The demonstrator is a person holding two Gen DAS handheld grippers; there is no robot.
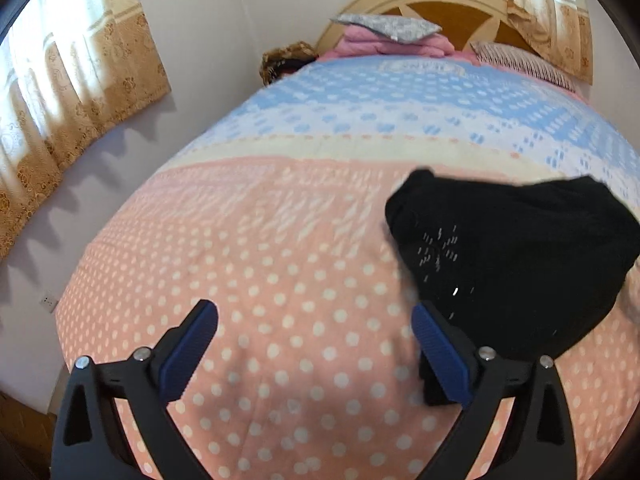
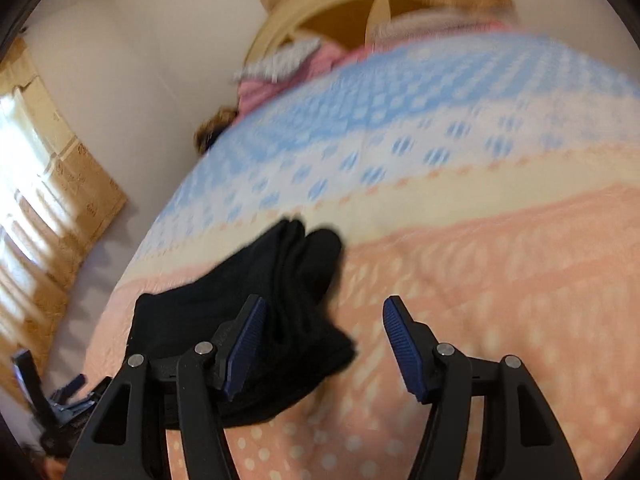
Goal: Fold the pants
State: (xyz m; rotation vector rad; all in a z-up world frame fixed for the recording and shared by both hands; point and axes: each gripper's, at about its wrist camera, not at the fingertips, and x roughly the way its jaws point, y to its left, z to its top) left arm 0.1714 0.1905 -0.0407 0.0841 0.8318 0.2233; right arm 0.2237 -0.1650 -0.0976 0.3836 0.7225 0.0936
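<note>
The black pants [image 1: 516, 252] lie in a folded bundle on the pink dotted bedspread [image 1: 280, 280], to the right of my left gripper [image 1: 316, 316]. That gripper stands wide open over bare bedspread, its right pad [image 1: 436, 344] just at the bundle's near edge. In the right wrist view the same black pants [image 2: 288, 280] lie to the left, partly under the left finger [image 2: 244, 344]. My right gripper [image 2: 324, 312] is open, with the bundle's right edge and bare bedspread between its blue pads and nothing pressed. This view is blurred.
The bed fills both views, pink near me and blue [image 1: 400, 92] toward the headboard [image 1: 440, 4]. Pillows and pink bedding [image 1: 384, 36] are stacked at the head. Curtains [image 1: 72, 92] hang on the left wall. The other gripper's tool [image 2: 68, 396] shows at the bed's left edge.
</note>
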